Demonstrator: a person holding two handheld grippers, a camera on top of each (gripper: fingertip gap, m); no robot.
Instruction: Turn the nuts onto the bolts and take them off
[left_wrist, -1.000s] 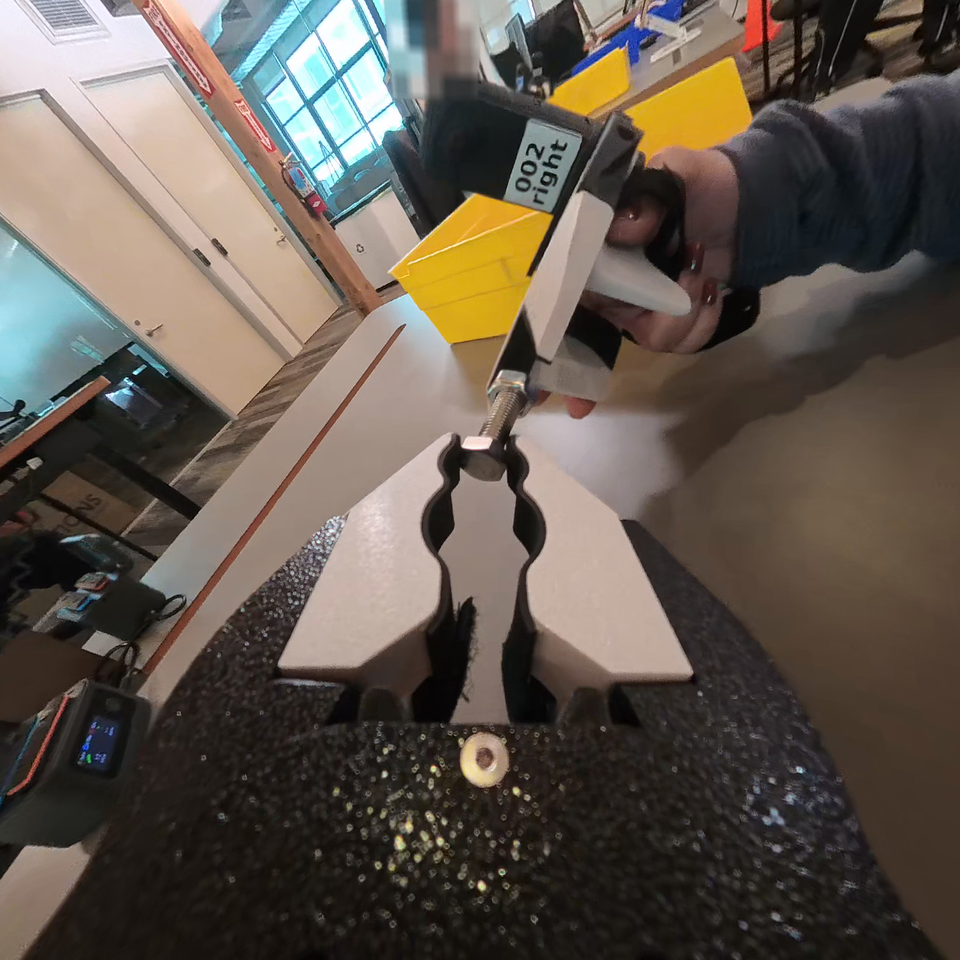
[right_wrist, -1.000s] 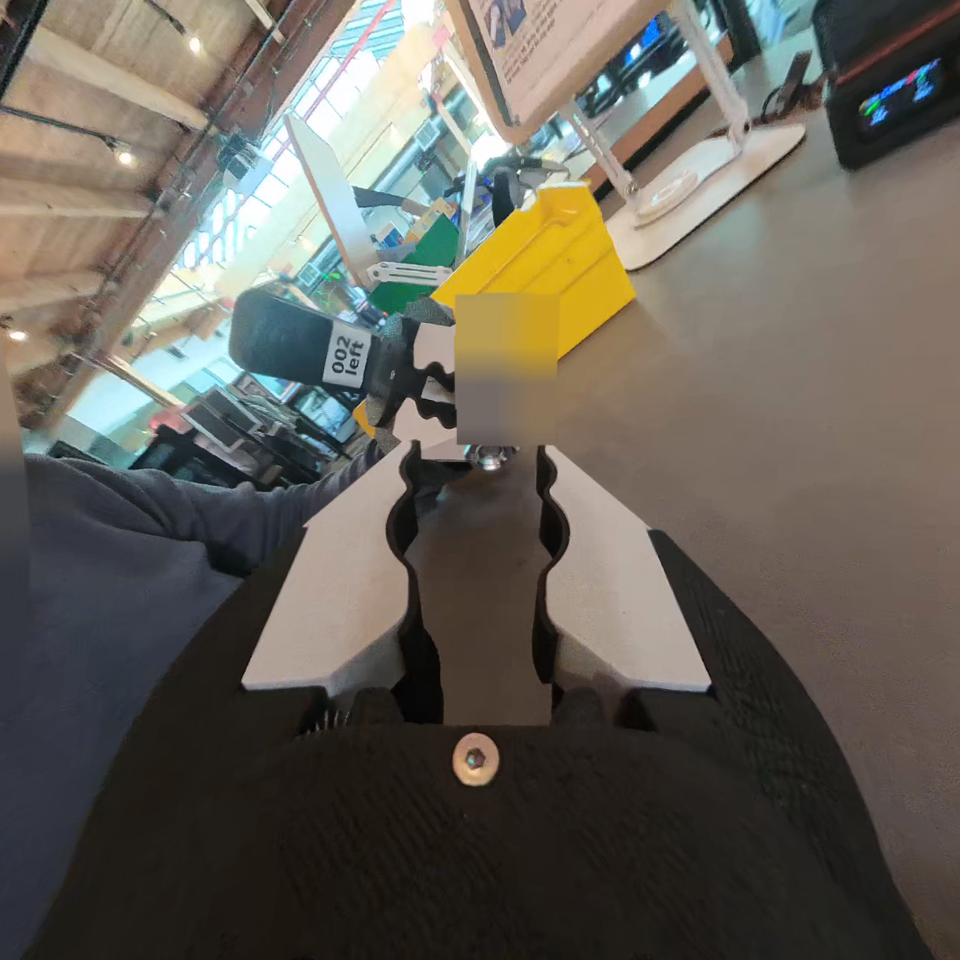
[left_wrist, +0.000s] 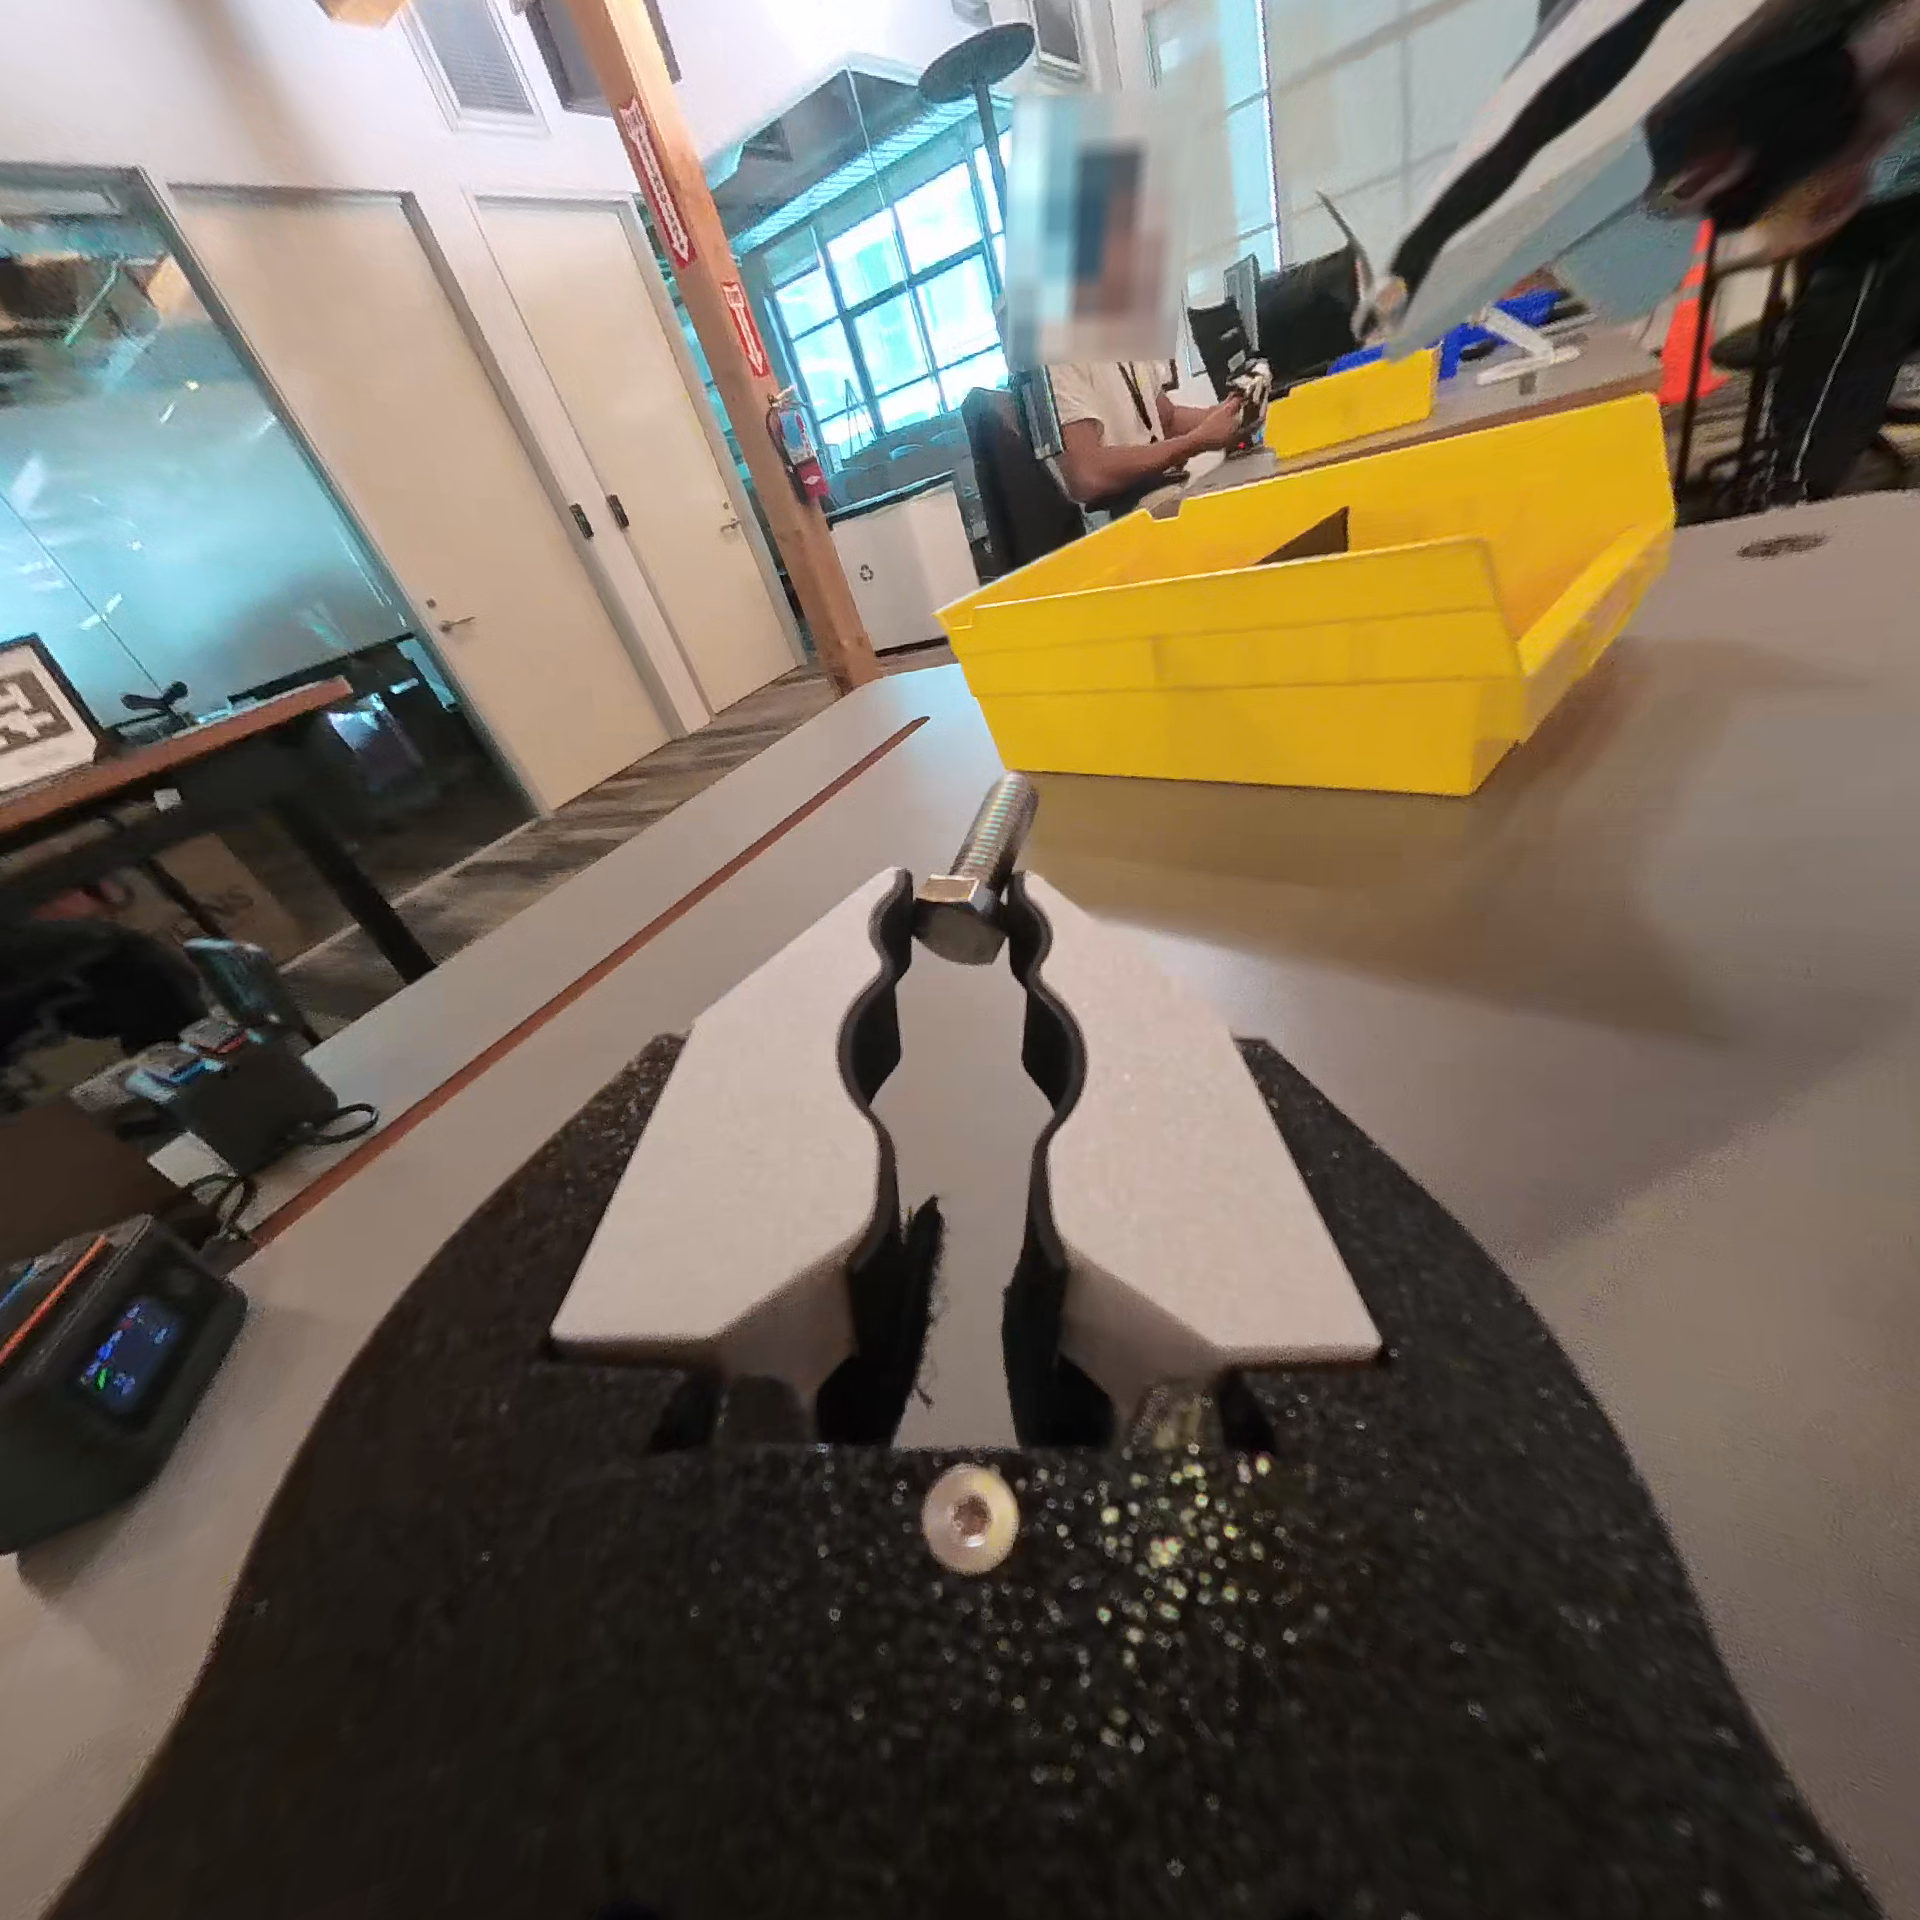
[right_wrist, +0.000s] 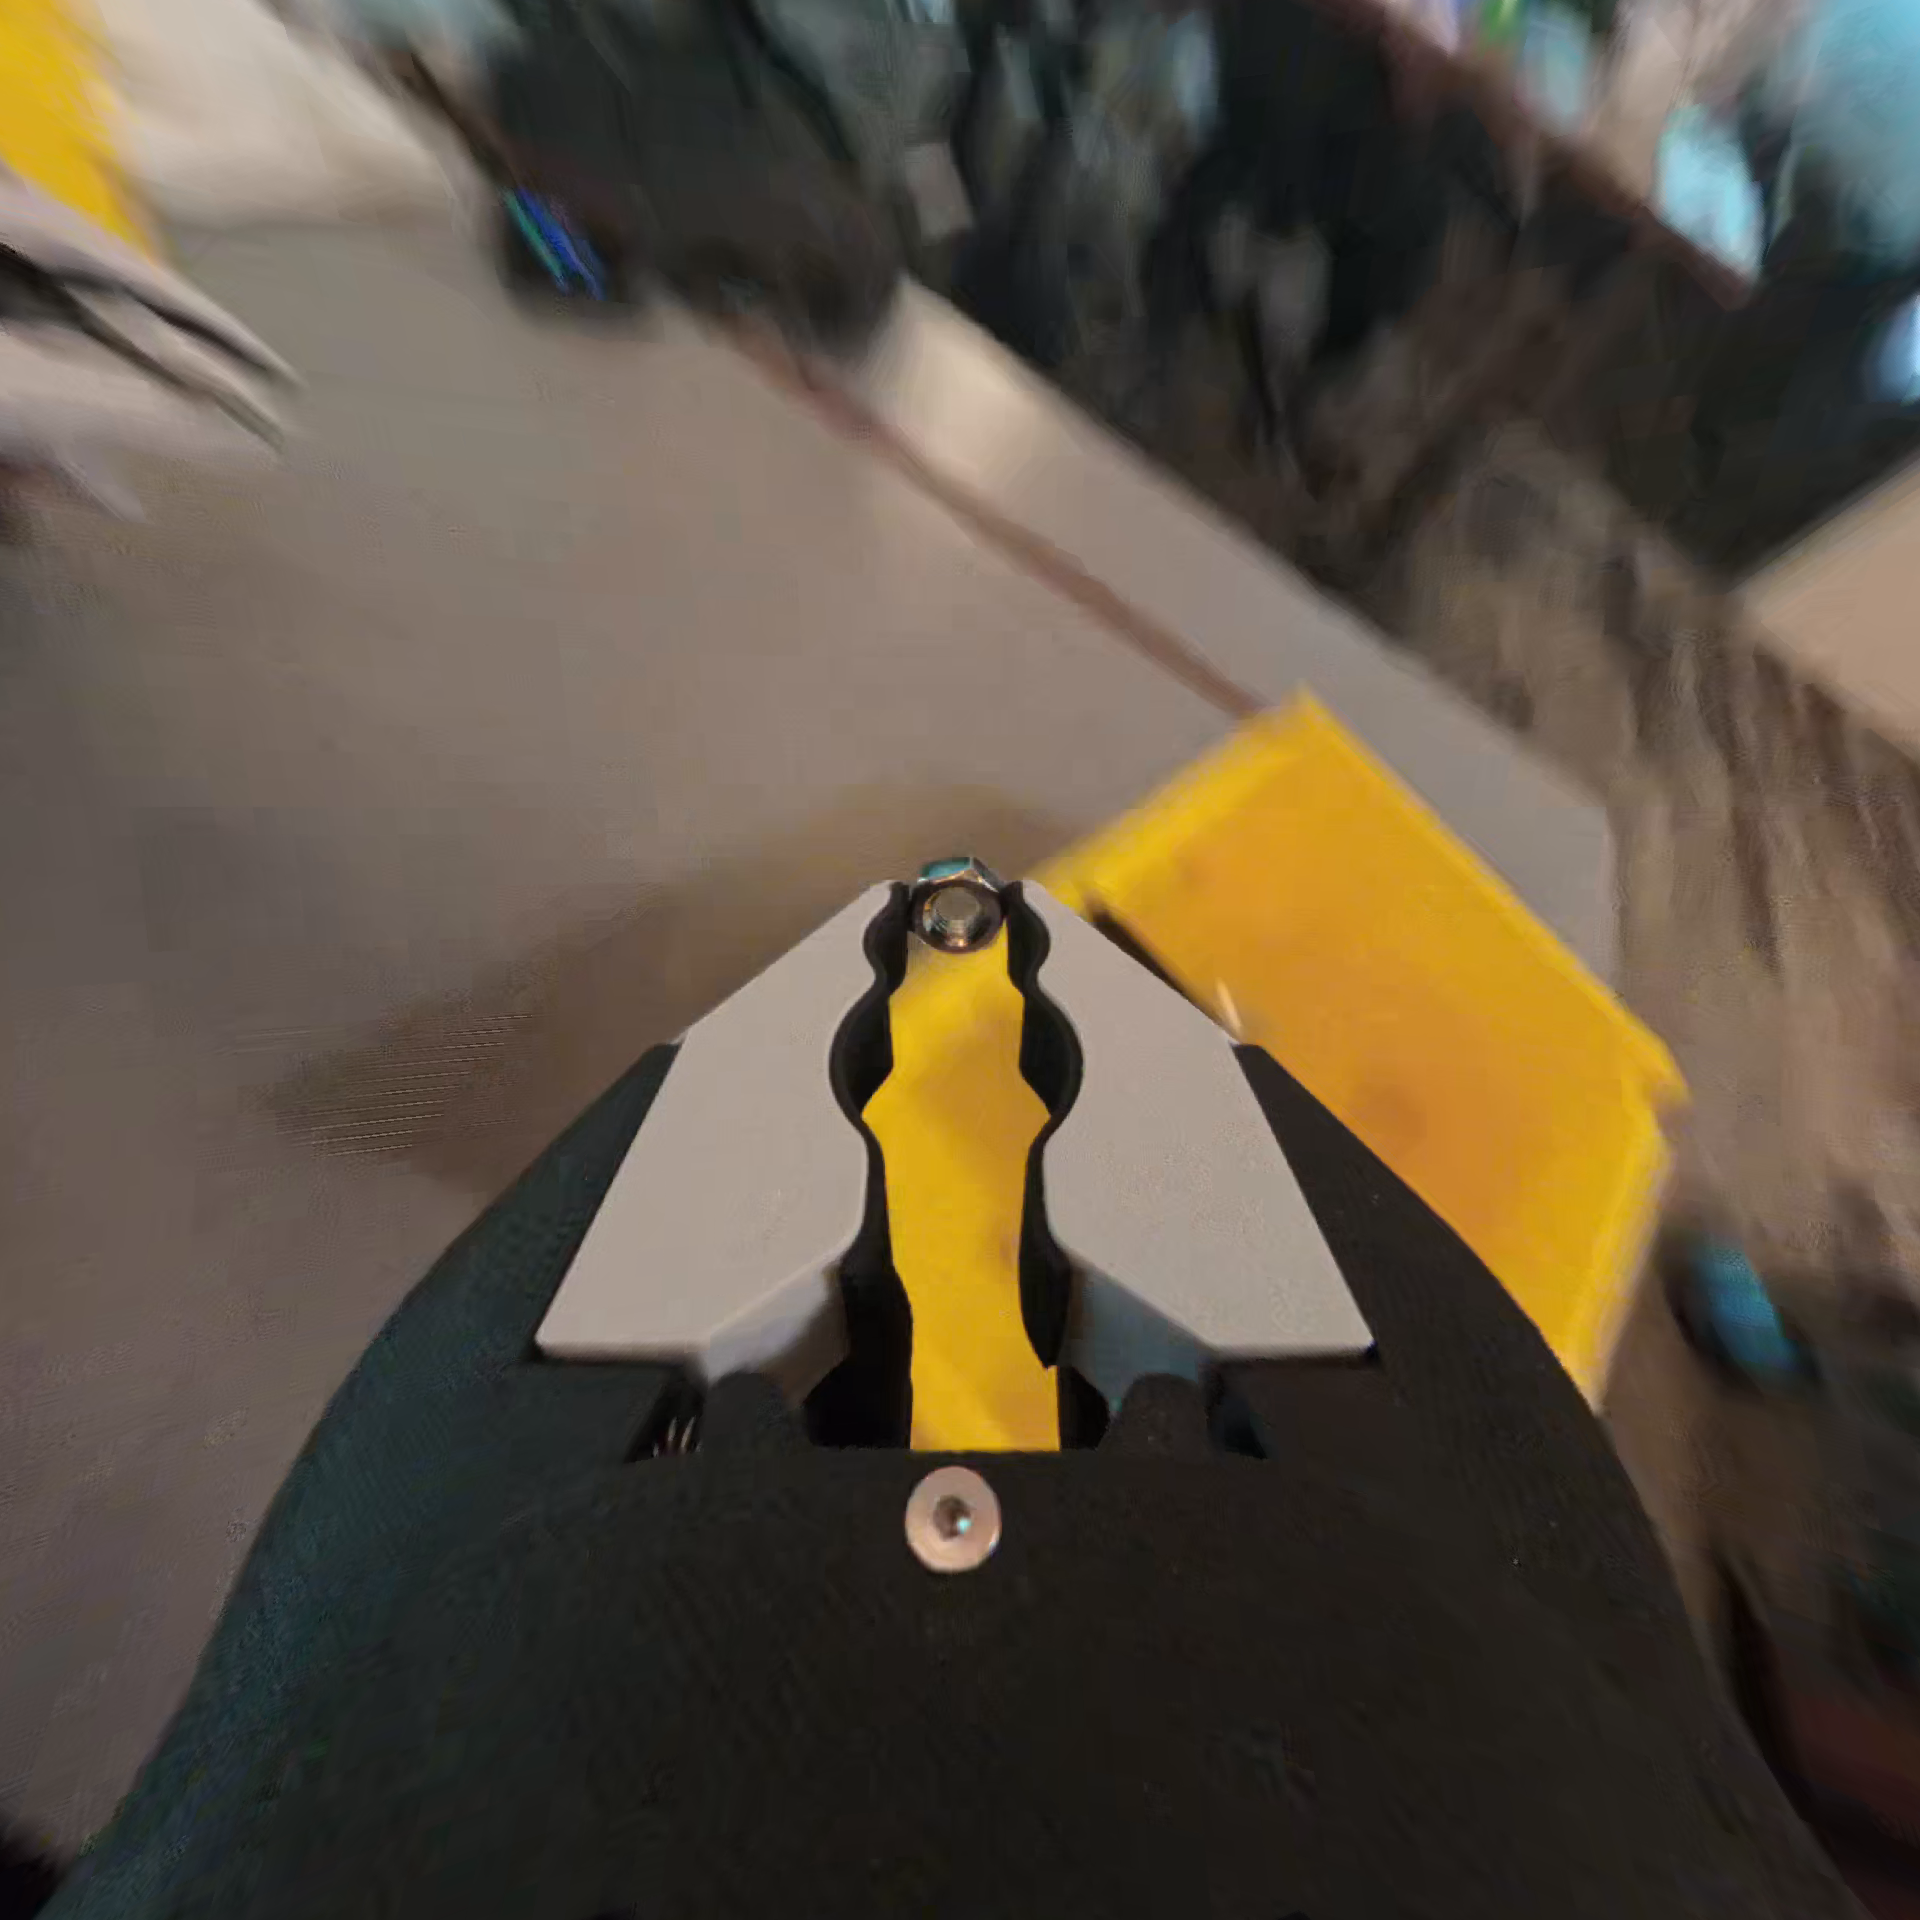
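My left gripper (left_wrist: 961, 914) is shut on the hex head of a steel bolt (left_wrist: 995, 831), whose bare threaded shaft points away over the grey table (left_wrist: 1558, 1039). My right gripper (right_wrist: 954, 914) is shut on a steel nut (right_wrist: 954, 918) at its fingertips, seen end-on with its hole facing the camera. The right wrist view is motion-blurred. The right gripper also shows blurred at the top right of the left wrist view (left_wrist: 1392, 291), well above the table and away from the bolt. The left gripper shows blurred at the left edge of the right wrist view (right_wrist: 260, 405).
A yellow bin (left_wrist: 1299, 665) stands on the table beyond the bolt; it also shows in the right wrist view (right_wrist: 1351, 997) under my right gripper. A small black device with a screen (left_wrist: 114, 1371) sits at the left. A seated person (left_wrist: 1122, 436) works at a far desk.
The nut has come off the bolt. My right gripper has pulled away up and to the right with the nut and swung over the yellow bin. My left gripper still holds the bolt.
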